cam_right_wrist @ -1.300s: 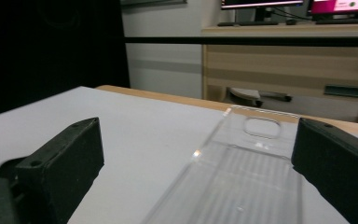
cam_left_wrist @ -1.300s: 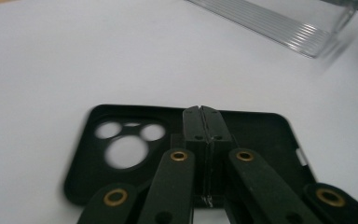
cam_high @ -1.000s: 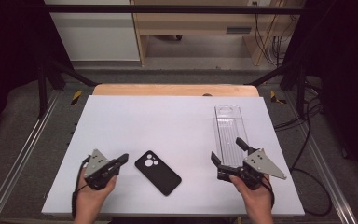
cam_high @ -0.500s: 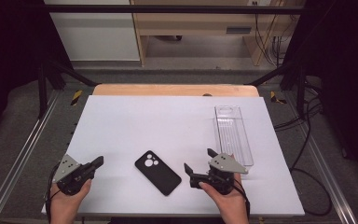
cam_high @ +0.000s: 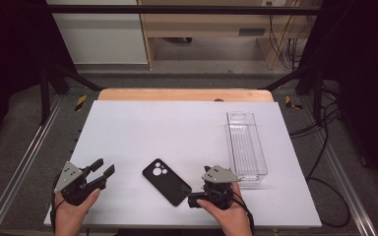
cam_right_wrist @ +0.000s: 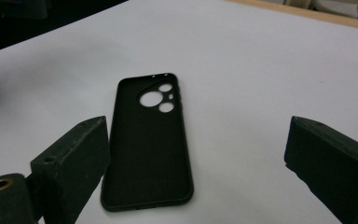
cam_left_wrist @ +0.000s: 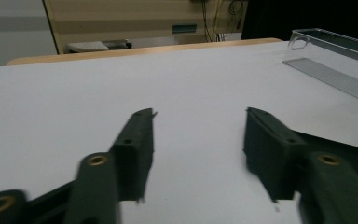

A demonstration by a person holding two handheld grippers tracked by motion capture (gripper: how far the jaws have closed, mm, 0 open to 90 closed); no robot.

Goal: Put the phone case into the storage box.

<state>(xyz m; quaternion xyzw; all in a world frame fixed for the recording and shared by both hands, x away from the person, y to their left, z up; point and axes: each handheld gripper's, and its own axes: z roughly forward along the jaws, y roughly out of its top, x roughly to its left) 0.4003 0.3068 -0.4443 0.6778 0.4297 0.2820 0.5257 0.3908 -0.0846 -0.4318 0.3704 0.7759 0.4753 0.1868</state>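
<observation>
A black phone case lies inside-up on the white table, camera cutouts toward the far left. My right gripper sits just to its right and points left at it. In the right gripper view, the case lies ahead of the right gripper, close by one wide-open jaw, and neither pad touches it. My left gripper rests near the table's front left corner. Its jaws have just been opening, and in the left gripper view the left gripper has only bare table between them.
A long clear plastic tray stands on the right side of the table, just beyond my right hand, and it also appears as the tray in the left gripper view. A wooden strip borders the far edge. Metal rails run along both sides.
My right gripper has moved left from beside the tray to the phone case. My left gripper has shifted left toward the front corner and its jaws have opened.
</observation>
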